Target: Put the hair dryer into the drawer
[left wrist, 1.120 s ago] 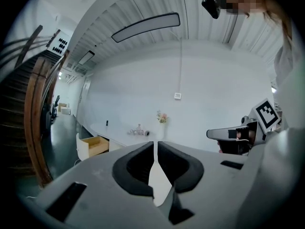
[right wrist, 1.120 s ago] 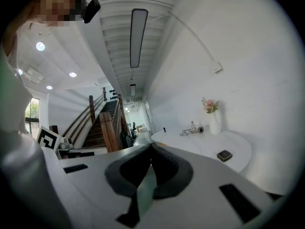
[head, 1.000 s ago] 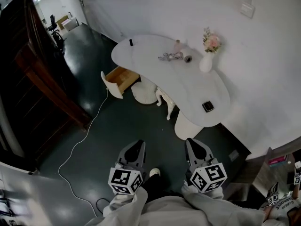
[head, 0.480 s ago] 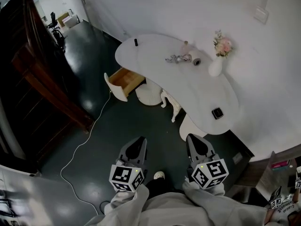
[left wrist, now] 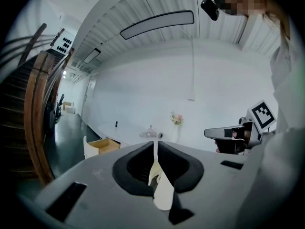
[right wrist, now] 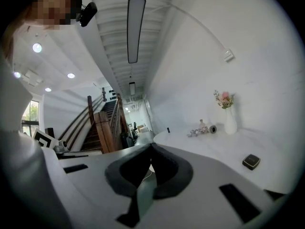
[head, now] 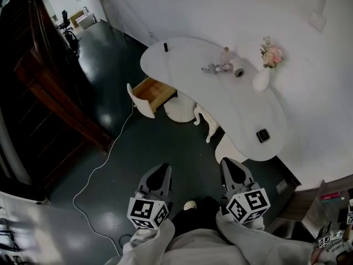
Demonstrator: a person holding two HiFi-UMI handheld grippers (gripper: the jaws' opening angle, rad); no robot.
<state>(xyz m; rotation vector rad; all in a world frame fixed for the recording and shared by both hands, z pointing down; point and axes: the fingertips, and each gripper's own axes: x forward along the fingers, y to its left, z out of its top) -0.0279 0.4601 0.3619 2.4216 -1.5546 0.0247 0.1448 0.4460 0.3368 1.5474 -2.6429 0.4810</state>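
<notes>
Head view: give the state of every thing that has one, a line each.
Drawer: open, pulled out from under the table, nothing visible inside.
Left tongs: shut, empty.
Right tongs: shut, empty.
Vase: upright on the table, flowers in it.

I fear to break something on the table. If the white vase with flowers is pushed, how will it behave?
The vase looks like white ceramic, so probably smooth and breakable. It stands upright with flowers above its narrow neck, so a high push may tip it.
</notes>
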